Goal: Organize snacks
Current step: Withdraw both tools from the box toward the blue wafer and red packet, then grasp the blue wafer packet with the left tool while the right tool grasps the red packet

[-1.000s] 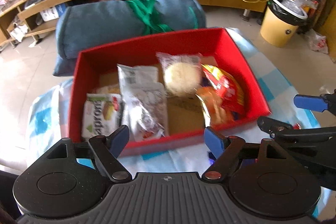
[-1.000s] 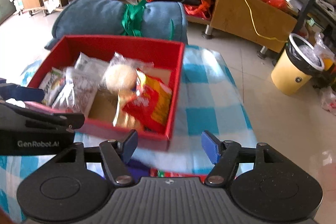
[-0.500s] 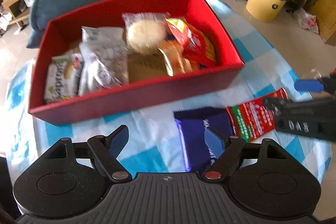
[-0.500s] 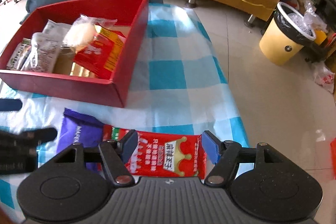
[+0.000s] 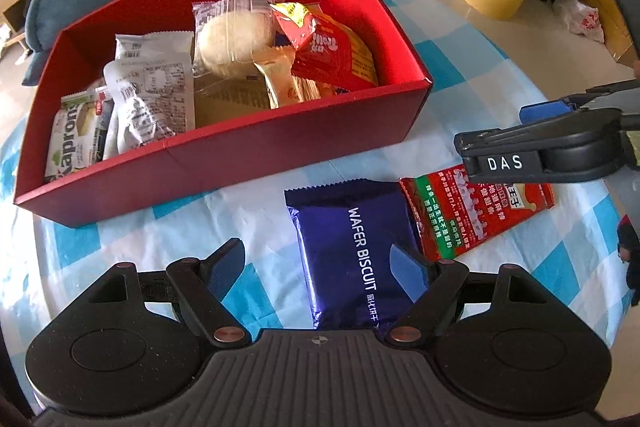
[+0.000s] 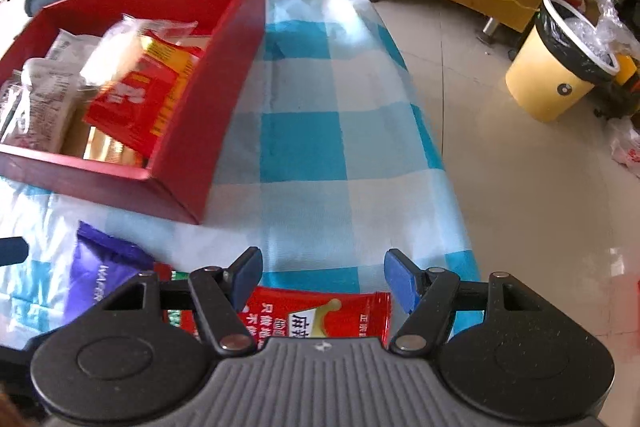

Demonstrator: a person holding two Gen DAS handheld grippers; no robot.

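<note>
Left wrist view: the left tongs are hanging wide open over the checked blue-and-white cloth covering the worktop, gripping nothing. A purple wafer biscuit packet is lying flat between the fingers, closer to the right fingertip, which is overlapping its edge. Just right of it, touching, a red snack packet with green print is lying flat. The right tongs are reaching in from the right above that red packet. Ahead of the left tongs, the red box is sitting on the cloth, holding a Kapron packet, white wrapped packets, a round bun in clear wrap and a red-and-orange bag.

Right wrist view: the right tongs are spread wide, holding nothing. The red snack packet is lying directly beneath them, between the fingers. The wafer biscuit packet is lying to the left of the left finger. The red box is sitting ahead and to the left. Far right, a yellow bin is standing on the floor.
</note>
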